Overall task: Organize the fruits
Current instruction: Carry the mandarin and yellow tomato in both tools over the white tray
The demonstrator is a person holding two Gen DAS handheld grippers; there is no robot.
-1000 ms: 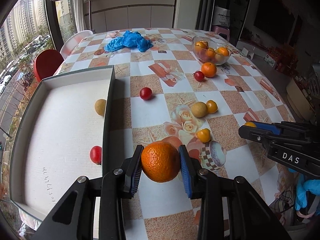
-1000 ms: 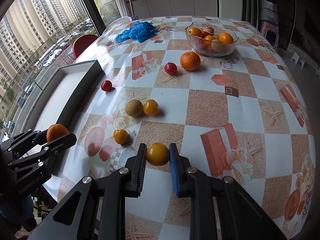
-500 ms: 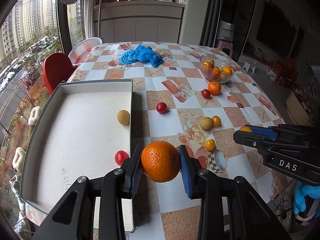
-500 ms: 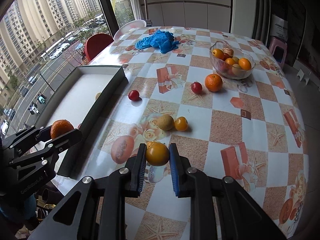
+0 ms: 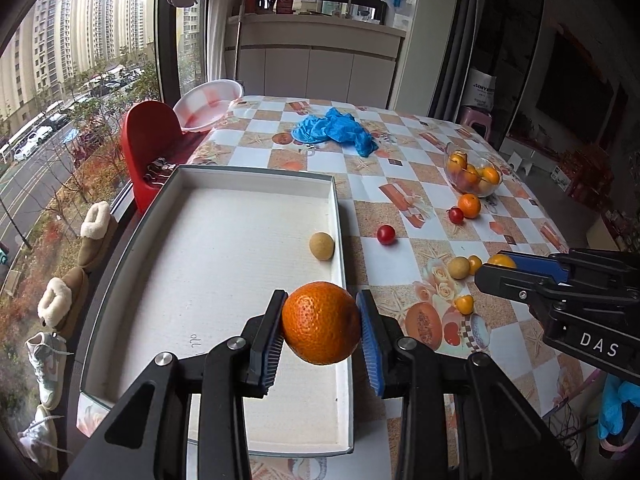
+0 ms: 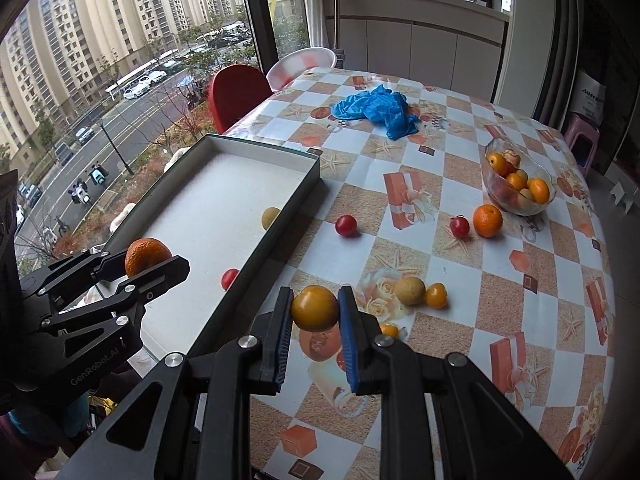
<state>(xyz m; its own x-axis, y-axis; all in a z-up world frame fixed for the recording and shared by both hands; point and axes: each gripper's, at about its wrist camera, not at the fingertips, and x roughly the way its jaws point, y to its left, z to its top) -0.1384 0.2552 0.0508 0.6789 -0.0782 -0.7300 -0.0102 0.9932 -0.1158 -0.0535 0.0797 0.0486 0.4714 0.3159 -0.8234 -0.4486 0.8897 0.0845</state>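
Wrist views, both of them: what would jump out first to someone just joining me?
The big orange clamped in the left claw, hanging over the white tray's near right corner. Next, the smaller yellow-orange fruit pinched in the right claw above the checkered tablecloth, with loose fruit scattered toward the glass bowl.

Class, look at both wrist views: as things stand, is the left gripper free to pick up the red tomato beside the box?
Probably not: the left gripper is shut on a large orange, so its jaws are occupied, though the red tomato lies unobstructed.
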